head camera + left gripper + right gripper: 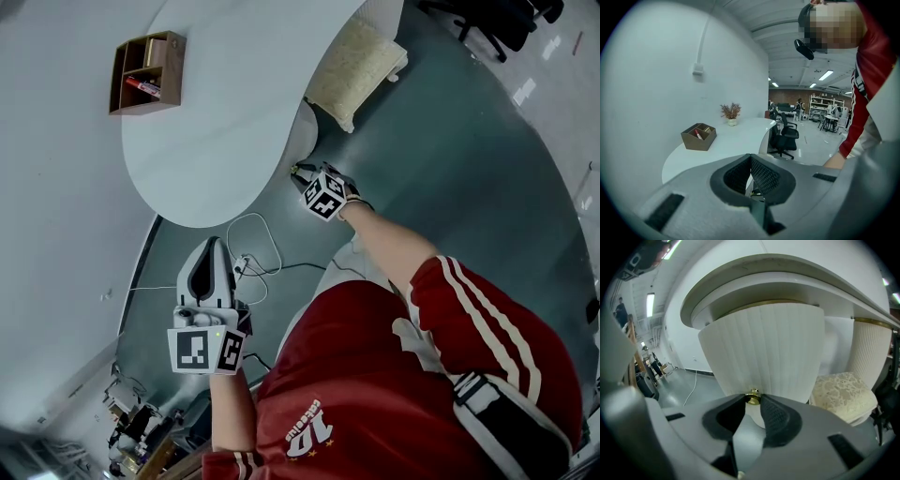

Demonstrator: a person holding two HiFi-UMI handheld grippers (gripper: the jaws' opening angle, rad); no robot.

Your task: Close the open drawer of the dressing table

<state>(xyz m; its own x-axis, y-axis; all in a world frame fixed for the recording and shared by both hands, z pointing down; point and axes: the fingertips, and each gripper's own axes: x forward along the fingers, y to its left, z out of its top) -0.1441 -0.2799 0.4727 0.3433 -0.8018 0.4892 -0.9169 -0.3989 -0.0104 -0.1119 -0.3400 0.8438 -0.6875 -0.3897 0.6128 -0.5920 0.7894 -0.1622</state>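
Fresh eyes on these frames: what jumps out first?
First, the right gripper clamped on the small gold knob of the ribbed white drawer front, just under the curved white tabletop. On that top, by the wall, sits a wooden organiser with a red stick in it. The left gripper hangs off to the side, jaws together and empty.
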